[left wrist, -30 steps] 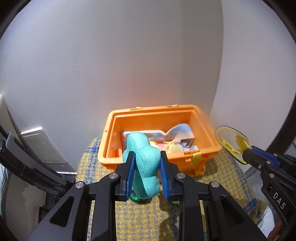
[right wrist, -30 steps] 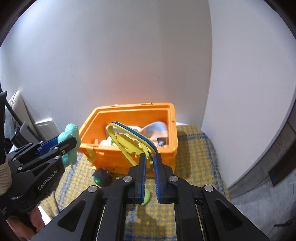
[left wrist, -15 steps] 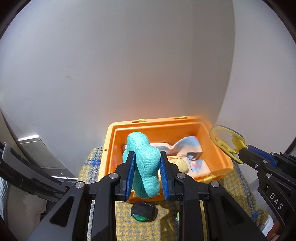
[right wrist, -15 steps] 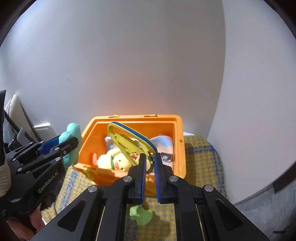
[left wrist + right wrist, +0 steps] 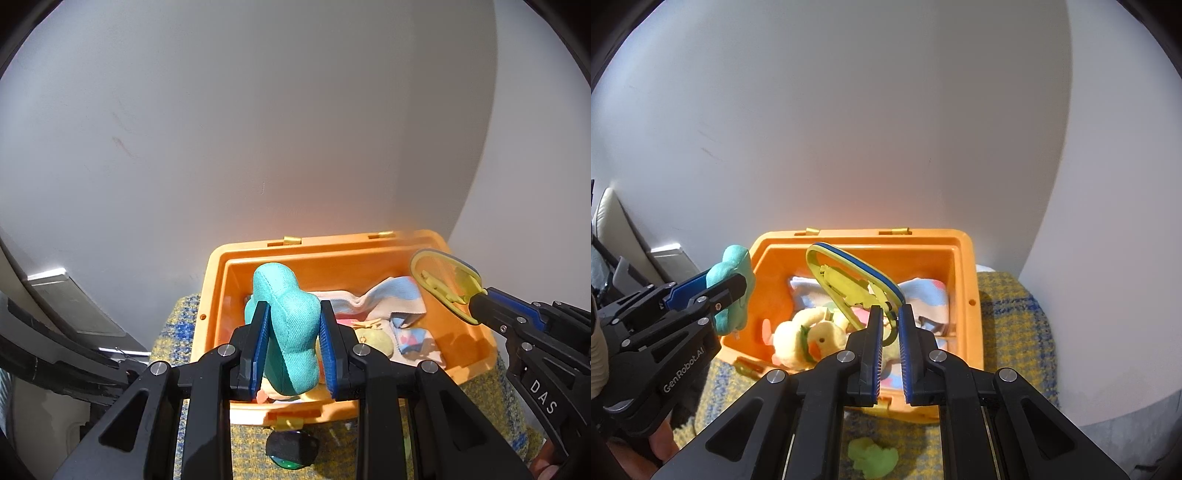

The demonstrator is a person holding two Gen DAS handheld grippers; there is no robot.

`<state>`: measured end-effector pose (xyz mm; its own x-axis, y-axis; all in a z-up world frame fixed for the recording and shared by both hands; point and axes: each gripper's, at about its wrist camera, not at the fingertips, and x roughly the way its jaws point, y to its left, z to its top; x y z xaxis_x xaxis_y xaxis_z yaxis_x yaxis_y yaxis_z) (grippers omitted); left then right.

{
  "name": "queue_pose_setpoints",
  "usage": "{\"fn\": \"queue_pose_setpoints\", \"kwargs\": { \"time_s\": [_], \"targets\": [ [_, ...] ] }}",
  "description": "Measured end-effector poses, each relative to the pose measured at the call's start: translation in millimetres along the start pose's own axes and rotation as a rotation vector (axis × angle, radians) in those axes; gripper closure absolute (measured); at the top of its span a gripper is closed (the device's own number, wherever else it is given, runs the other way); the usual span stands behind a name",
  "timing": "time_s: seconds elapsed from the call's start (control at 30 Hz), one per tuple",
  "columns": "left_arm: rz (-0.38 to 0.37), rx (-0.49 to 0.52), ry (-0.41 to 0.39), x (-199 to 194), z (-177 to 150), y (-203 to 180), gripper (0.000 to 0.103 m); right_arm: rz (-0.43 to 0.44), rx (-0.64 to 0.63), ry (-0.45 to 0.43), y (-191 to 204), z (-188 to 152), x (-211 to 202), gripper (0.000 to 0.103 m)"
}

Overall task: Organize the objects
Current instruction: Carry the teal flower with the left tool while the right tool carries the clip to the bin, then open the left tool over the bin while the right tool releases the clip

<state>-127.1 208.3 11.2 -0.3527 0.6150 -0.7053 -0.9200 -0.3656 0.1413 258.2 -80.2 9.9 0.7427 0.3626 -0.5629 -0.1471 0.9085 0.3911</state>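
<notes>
A teal plush (image 5: 290,325) is clamped in the left gripper (image 5: 291,343) above the orange bin (image 5: 214,295); a yellow clip (image 5: 855,286) is pinched by the right gripper (image 5: 889,343) over it.

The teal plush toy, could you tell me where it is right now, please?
The teal plush toy is clamped in the left tongs, held over the left part of the orange bin.
</notes>
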Motion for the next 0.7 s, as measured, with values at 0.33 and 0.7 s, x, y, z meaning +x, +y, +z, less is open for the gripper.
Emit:
{"fn": "queue_pose_setpoints", "kwargs": {
  "time_s": [0.33,0.7],
  "targets": [
    [0.029,-0.015,0.034,21.1,-4.1,7.3,0.034,-0.01,0.017,0.038,-1.1,2.1,28.8,0.061],
    [0.054,-0.063,0.043,15.6,-8.6,21.3,0.004,-0.057,0.063,0.039,-10.3,-3.8,29.7,0.018]
  ]
}}
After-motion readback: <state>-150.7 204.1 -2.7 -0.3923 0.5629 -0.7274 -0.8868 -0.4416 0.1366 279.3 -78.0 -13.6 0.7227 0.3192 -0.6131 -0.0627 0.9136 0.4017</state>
